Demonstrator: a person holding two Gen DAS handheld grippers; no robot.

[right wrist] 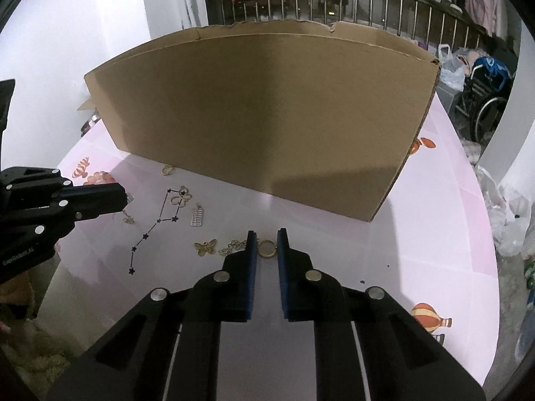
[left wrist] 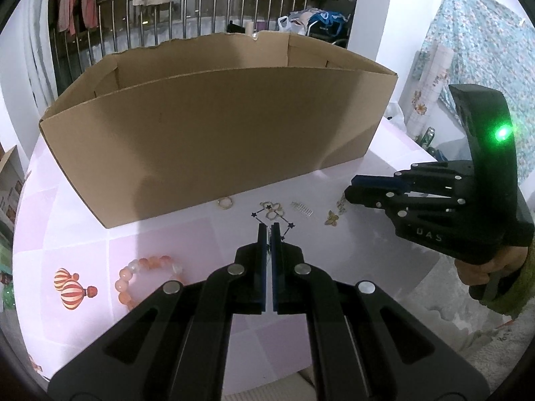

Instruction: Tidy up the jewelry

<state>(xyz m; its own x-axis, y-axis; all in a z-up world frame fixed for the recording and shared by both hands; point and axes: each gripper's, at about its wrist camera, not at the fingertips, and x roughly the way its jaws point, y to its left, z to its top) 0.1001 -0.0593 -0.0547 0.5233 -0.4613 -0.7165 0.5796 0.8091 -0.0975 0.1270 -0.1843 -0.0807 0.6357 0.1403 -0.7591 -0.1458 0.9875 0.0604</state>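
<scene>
Jewelry on counter, both jaws low.
My left gripper jaws nearly together over the star chain; right gripper jaws apart, gold ring pendant between them, cardboard box beyond.

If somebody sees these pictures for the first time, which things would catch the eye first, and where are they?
First the big open cardboard box, standing at the back of the pink table. Next the small jewelry scattered in front of it: the right hand-held gripper has its fingers on either side of a gold ring pendant, with a butterfly charm to its left. An orange bead bracelet lies left of the left hand-held gripper.
</scene>
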